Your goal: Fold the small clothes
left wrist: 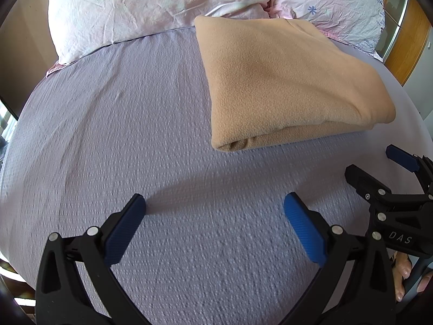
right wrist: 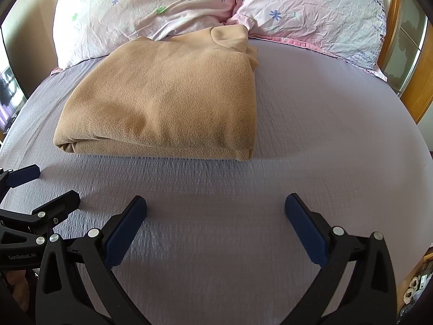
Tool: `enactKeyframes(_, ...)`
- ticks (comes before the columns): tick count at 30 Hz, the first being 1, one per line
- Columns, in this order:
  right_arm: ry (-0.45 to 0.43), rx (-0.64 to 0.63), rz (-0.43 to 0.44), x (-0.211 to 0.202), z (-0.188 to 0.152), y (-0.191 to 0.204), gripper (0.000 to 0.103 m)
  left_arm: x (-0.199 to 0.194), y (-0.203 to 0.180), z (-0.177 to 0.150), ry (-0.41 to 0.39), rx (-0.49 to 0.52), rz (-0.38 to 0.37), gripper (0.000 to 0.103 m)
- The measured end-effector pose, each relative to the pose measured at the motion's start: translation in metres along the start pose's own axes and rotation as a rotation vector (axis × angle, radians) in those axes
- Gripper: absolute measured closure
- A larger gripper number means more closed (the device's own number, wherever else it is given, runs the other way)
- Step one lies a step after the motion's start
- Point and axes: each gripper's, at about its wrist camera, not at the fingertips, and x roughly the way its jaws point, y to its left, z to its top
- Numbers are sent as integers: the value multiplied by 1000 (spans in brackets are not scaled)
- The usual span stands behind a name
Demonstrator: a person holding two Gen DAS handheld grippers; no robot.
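Observation:
A tan fleece garment (left wrist: 284, 81) lies folded into a thick rectangle on the lilac bedsheet (left wrist: 135, 124), its far end near the pillows. It also shows in the right wrist view (right wrist: 167, 100). My left gripper (left wrist: 215, 203) is open and empty, hovering over the sheet in front of and left of the garment. My right gripper (right wrist: 215, 203) is open and empty, in front of the garment's right corner. Each gripper shows at the edge of the other's view: the right gripper (left wrist: 373, 162) and the left gripper (right wrist: 54, 181).
Two pink floral pillows (right wrist: 151, 8) (right wrist: 319, 16) lie at the head of the bed behind the garment. A wooden headboard or frame (right wrist: 416, 86) stands at the far right. The bed's left edge drops away beside a dark wall (left wrist: 19, 54).

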Motion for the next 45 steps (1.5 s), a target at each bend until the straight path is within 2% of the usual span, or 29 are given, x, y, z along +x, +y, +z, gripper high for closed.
enactKeyframes(45,-3,3,-2,-1,1,0,1,1,1,2,3,-3,1,2)
